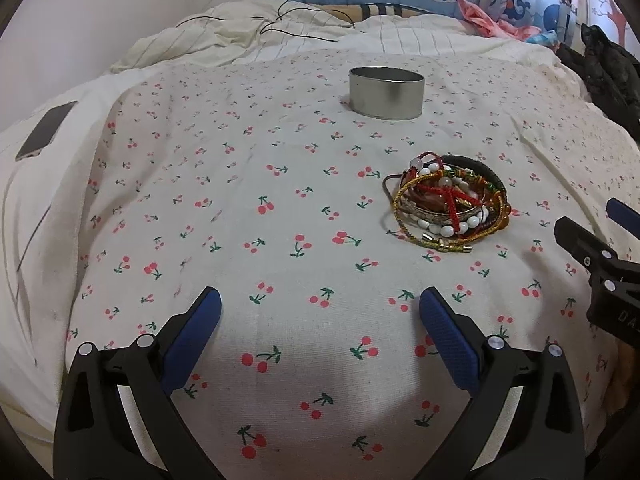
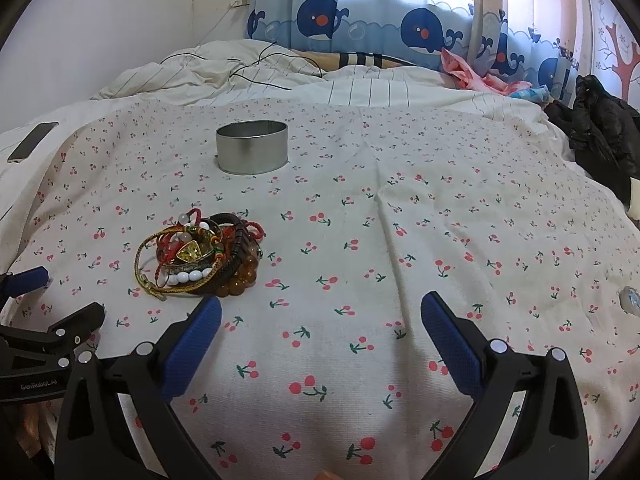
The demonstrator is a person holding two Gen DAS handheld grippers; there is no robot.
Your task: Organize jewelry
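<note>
A tangled pile of bracelets (image 1: 448, 202) with white, amber, red and gold strands lies on the cherry-print cloth (image 1: 280, 240). It also shows in the right wrist view (image 2: 200, 256). An open, round metal tin (image 1: 386, 92) stands upright beyond the pile, also in the right wrist view (image 2: 252, 146). My left gripper (image 1: 320, 304) is open and empty, short of the pile and to its left. My right gripper (image 2: 320, 310) is open and empty, its left finger just in front of the pile. The right gripper shows at the left wrist view's right edge (image 1: 592, 236).
A phone (image 1: 46, 130) lies on the white bedding at far left. A black cable (image 1: 280, 26) crosses the crumpled quilt behind the tin. Dark clothing (image 2: 600, 140) is heaped at the bed's right edge. A whale-print curtain (image 2: 360, 20) hangs behind.
</note>
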